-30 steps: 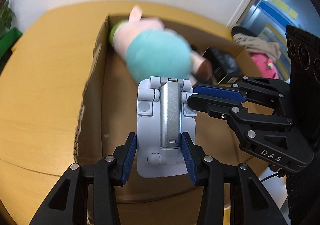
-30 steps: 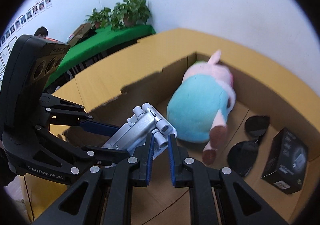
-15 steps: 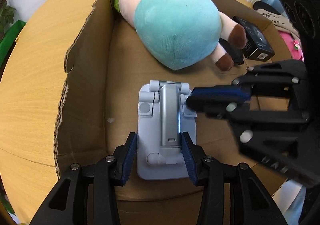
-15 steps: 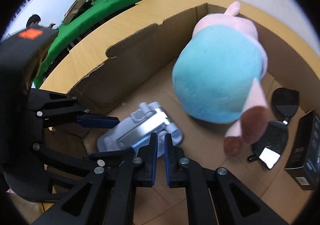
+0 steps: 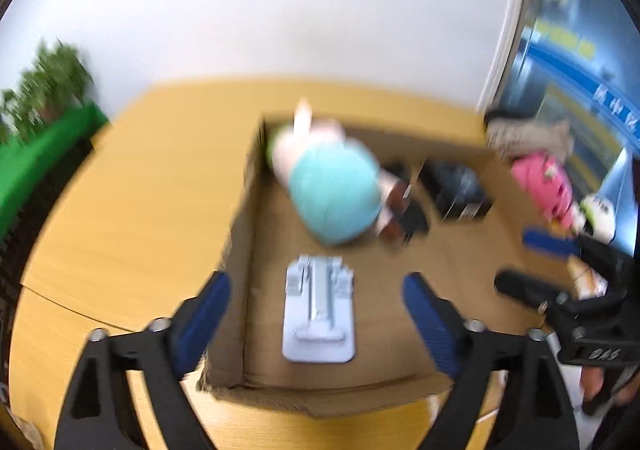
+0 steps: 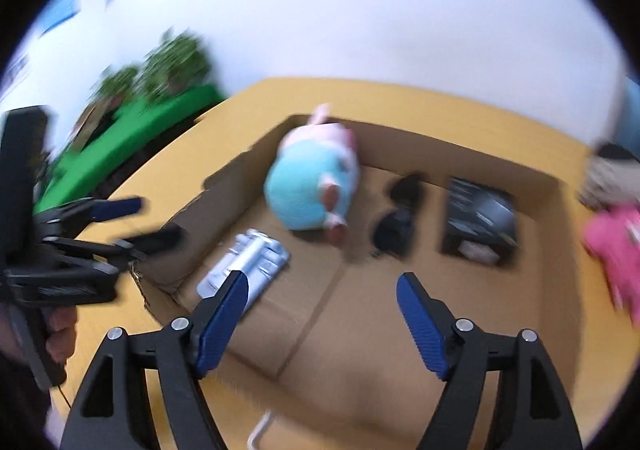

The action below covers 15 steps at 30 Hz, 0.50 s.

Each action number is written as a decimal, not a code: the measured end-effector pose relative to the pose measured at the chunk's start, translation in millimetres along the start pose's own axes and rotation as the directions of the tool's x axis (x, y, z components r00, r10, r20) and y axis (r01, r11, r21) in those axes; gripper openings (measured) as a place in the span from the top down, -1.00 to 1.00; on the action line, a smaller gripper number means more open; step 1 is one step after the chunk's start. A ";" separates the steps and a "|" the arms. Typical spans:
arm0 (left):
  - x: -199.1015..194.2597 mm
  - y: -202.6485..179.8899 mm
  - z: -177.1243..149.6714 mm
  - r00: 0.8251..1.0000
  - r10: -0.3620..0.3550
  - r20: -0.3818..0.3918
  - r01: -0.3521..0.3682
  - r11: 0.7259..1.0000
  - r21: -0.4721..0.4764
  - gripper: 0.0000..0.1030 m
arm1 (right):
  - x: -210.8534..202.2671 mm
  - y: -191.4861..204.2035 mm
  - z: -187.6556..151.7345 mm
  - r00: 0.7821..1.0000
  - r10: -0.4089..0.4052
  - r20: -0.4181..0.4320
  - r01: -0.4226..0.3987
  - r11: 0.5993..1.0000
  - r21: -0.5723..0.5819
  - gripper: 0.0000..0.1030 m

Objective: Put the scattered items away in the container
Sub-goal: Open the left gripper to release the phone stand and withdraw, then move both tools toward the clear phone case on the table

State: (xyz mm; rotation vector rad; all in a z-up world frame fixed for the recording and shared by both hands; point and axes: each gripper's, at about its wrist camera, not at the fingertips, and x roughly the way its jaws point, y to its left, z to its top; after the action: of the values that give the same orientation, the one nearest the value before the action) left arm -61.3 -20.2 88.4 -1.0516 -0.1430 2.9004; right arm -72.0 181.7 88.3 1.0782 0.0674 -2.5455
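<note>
**Phone stand down in the box, both grippers empty**

The folded grey phone stand (image 5: 319,310) is seen lying flat on the floor of the cardboard box (image 5: 240,234), near the left wall, its long axis running straight away from the left gripper (image 5: 316,314). That gripper is spread wide and held above the stand, nothing between its pads. The right gripper (image 6: 320,314) is spread wide and empty too, with the stand off to its left. The plush pig (image 5: 332,190), sunglasses (image 6: 396,218) and black carton (image 6: 478,222) are already inside. Nothing loose can be made out on the table (image 5: 132,202), so the tidying looks about finished.
</note>
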 end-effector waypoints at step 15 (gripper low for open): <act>-60.4 -58.4 -57.2 0.994 -0.029 0.105 0.025 0.999 0.044 -1.00 | -85.0 -3.4 -87.5 0.974 -0.219 0.054 0.213 0.972 0.103 -0.49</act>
State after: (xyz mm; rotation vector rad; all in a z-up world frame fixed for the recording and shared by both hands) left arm 22.8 36.9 89.3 -0.8835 -0.0990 2.9214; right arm 40.7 228.4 85.9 1.0748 0.0473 -2.8033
